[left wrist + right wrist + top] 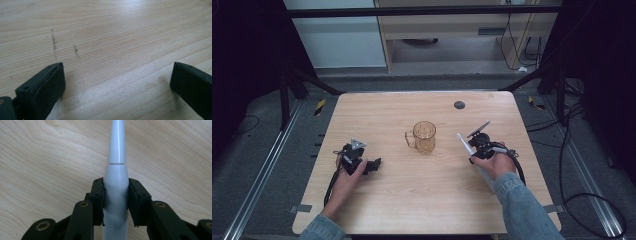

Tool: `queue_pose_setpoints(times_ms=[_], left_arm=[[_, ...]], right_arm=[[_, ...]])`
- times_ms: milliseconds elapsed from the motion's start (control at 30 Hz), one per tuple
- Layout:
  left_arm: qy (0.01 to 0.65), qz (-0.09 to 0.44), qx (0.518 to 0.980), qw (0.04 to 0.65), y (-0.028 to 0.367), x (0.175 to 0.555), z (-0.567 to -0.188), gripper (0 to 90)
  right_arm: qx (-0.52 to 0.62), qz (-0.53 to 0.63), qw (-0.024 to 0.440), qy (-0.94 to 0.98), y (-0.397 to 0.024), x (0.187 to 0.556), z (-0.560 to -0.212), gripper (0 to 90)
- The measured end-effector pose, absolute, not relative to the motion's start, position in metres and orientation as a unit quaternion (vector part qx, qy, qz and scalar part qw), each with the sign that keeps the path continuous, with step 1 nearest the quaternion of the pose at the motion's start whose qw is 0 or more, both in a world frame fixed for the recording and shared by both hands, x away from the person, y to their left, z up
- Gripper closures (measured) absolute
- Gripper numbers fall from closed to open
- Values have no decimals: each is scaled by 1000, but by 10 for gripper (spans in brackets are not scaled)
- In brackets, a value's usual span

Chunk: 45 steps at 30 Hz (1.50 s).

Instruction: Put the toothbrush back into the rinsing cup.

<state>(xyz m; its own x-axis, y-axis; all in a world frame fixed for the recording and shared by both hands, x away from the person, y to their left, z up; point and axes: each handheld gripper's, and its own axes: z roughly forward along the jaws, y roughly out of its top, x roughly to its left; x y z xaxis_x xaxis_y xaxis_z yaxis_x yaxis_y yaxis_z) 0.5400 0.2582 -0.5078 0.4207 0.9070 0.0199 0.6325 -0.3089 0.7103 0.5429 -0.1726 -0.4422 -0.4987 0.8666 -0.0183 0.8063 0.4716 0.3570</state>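
Wooden table seen from the high view, amber mug upright near its centre, handle turned toward the left side. Left gripper resting low on the tabletop, well apart from the mug, held in the left hand. Right gripper held in the right hand, clamped on a white electric toothbrush whose slim end points up-table toward the mug without touching it. Small dark disc near the far edge. From the left gripper view: jaws spread wide with nothing between them, bare wood marked with a few dark scuffs. From the right gripper view: jaws pressed against both sides of the toothbrush at the thick upper end of its body, just below the seam where the narrower neck begins, held over the tabletop. Judged light, rigid and smooth-skinned, so apt to slip or twist along its length under a loose pinch; thick body the soundest place to take hold, not the thin neck. Mug judged stiff and probably light, easily tipped; handle or rim the likely holds.
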Motion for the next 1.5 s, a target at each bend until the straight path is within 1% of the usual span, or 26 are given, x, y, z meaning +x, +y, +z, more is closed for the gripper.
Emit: queue_pose_setpoints(times_ms=[467,733,1033,1500], left_arm=[[493,215,780,319,258,540,-508,0],[493,215,780,320,258,540,-508,0],[494,215,780,320,258,540,-508,0],[494,215,779,320,258,540,-508,0]], right_arm=[[486,157,104,853,-172,545,-430,674],[479,168,116,854,-173,547,-419,674],[478,204,136,844,-176,551,-402,674],[470,257,177,826,-174,558,-387,674]])
